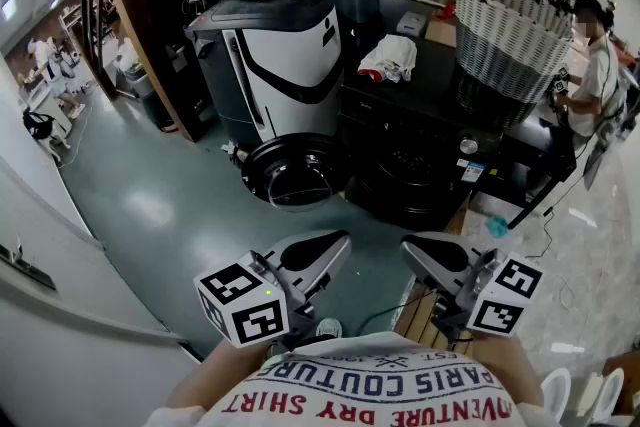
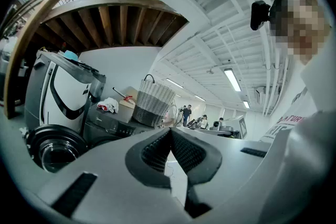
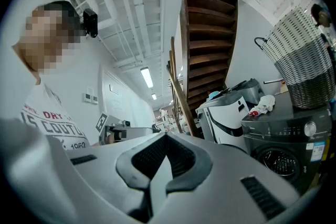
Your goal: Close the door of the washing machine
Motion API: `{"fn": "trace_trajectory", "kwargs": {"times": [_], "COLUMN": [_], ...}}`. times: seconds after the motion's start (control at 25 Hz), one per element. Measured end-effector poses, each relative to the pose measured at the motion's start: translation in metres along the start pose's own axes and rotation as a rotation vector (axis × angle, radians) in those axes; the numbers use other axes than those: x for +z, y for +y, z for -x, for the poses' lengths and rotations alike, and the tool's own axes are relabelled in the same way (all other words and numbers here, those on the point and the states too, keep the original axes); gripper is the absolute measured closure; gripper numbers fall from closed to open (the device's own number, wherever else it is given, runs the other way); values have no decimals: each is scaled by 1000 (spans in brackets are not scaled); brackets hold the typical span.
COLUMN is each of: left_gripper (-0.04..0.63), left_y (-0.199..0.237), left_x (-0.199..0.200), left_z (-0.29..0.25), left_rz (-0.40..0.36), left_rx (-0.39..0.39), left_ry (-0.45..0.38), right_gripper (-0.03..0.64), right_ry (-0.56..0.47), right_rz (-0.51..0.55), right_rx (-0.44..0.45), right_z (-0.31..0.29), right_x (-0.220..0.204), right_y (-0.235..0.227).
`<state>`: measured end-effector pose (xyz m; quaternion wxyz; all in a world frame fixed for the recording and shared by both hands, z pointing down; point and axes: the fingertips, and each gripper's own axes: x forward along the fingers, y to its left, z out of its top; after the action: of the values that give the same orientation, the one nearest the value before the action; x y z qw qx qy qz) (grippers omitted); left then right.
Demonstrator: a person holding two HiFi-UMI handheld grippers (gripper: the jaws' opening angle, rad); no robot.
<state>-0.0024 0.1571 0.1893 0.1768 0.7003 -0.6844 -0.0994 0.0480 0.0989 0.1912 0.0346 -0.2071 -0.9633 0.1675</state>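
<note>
While both tools are held close to the person's chest, the task's thing lies well ahead and below them: the washing machine [image 1: 430,150] is a dark front-loader standing against the wall, with a woven basket [image 1: 510,40] and a crumpled white-and-red cloth [image 1: 388,58] on its top. Its round door [image 1: 295,173] stands wide open, swung out to the left of the drum opening, so that it sits between the machine's front and the white-and-black appliance [image 1: 275,65] beside it. The left gripper [image 1: 335,247] has its jaws pressed together with nothing between them, and its own view shows the glass of the door low at the left. The right gripper [image 1: 418,253] is likewise pressed together and empty, and it looks toward the machine's front panel. Neither tool is near the door; bare floor lies between. Judged from this layout, the closing has not begun. The door is forward and slightly left of the left gripper, which makes that hand the nearer one, while the right gripper lines up more with the drum opening. As the hinge appears to be on the opening's left side, the door's free edge would have to be swept rightward and back toward the machine.
</note>
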Motion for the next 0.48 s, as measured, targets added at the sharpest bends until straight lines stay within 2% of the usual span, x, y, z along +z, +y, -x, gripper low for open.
{"fn": "trace_trajectory", "kwargs": {"times": [0.48], "left_gripper": [571], "left_y": [3], "left_x": [-12], "left_z": [-13], "left_rz": [8], "left_rx": [25], "left_ry": [1], "right_gripper": [595], "right_ry": [8], "right_rz": [-17], "right_rx": [33], "right_z": [1], "right_x": [-13], "right_y": [-14]}}
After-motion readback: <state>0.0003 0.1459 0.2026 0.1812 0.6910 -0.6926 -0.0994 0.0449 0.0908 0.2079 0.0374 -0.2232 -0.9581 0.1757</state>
